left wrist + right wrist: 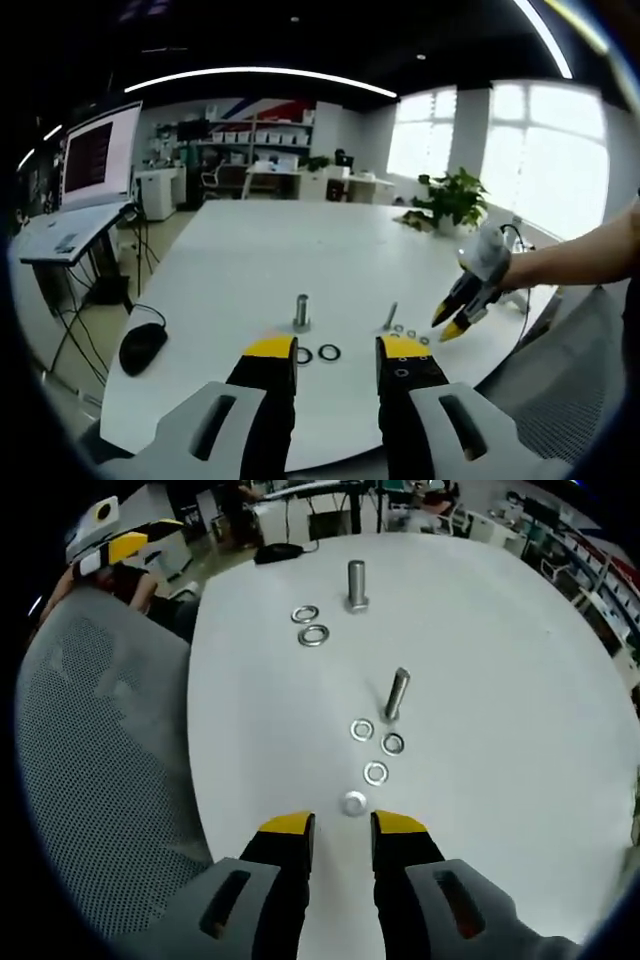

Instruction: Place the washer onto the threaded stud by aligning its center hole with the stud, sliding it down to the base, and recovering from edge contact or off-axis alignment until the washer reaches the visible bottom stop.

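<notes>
On the white table: [480,680] a short upright steel threaded stud [396,695] stands near the middle of the right gripper view, with a wider steel bolt [356,585] at 12 o'clock from it.
Washers near stud: three small steel ring washers [376,773] lie flat from 6 to 8 o'clock of the stud's base, close to it but apart from it; a fourth, solid-looking steel disc [354,803] lies nearest your jaws.
Washers near bolt: two larger steel rings [313,635] lie side by side at 8 o'clock of the bolt.
Right gripper: [342,826] your yellow-tipped jaws stand apart and hold nothing; the disc sits just ahead of the gap. I judge you are lined up to pick it, since it is the nearest piece and on the stud's axis.
Left gripper: [338,350] jaws parted, nothing between them, hovering at the near table edge, seemingly held back to leave the stud free.
Task state: no washer on the stud yet; its base is bare.
Other items: a black computer mouse [142,347] lies at 8 o'clock in the left gripper view; a grey mesh chair back [100,780] stands beside the table.
Hard to make out: whether the nearest disc has a centre hole; the stud's threads and bottom stop are too small to resolve. You cannot tell from here whether the stud leans or the lens bends it.
</notes>
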Tool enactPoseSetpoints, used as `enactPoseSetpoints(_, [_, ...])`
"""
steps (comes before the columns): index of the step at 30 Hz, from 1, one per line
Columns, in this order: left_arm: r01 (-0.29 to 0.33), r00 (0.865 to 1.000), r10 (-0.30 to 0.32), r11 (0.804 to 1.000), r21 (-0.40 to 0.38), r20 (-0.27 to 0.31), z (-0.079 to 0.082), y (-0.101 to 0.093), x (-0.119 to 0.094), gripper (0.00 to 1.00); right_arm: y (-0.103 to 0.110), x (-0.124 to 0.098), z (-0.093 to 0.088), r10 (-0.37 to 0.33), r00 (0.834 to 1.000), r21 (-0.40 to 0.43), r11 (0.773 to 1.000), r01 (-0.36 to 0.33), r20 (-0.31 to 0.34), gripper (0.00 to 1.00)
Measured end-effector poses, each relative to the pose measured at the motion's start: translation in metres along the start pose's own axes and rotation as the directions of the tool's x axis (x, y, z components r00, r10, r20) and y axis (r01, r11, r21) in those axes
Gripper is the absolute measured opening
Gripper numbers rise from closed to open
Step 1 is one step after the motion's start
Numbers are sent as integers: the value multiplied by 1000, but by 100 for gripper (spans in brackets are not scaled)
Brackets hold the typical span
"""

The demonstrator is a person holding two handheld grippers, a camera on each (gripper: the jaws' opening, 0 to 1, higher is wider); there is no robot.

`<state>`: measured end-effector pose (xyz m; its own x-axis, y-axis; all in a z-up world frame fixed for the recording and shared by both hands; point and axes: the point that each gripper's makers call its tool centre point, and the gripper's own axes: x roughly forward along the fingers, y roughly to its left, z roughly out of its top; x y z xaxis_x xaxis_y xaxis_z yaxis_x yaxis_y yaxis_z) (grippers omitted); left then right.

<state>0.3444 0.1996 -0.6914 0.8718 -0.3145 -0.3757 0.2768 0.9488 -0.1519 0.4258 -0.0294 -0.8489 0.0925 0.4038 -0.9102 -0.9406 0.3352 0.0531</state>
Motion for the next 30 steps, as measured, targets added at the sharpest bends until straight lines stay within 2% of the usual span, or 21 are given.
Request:
enactPoseSetpoints(7, [2,1000,-2,1000,1,5,1,0,0,29,-7,10,0,-19,1000,12,1000,19,-22,25])
enactPoseSetpoints(14, [7,1000,-7,1000,-1,-2,1,-1,1,28,-11,13,2,-27,1000,41,999,28,-9,23])
enactPoseSetpoints(21, [10,1000,-10,1000,-2,-6,1,-2,1,28,-7,19,-4,-27,999,6,1000,28,-37,21])
enactPoseSetpoints(22, [9,1000,-9,1000,-2,-7,1,-2,1,28,-9,18,-3,-40,999,-20,999,39,-27,21])
enactPoseSetpoints(30, [8,1000,-9,1000,-4,-6,1,-2,1,28,-11,18,-3,-60,998,-15,998,60,-29,16])
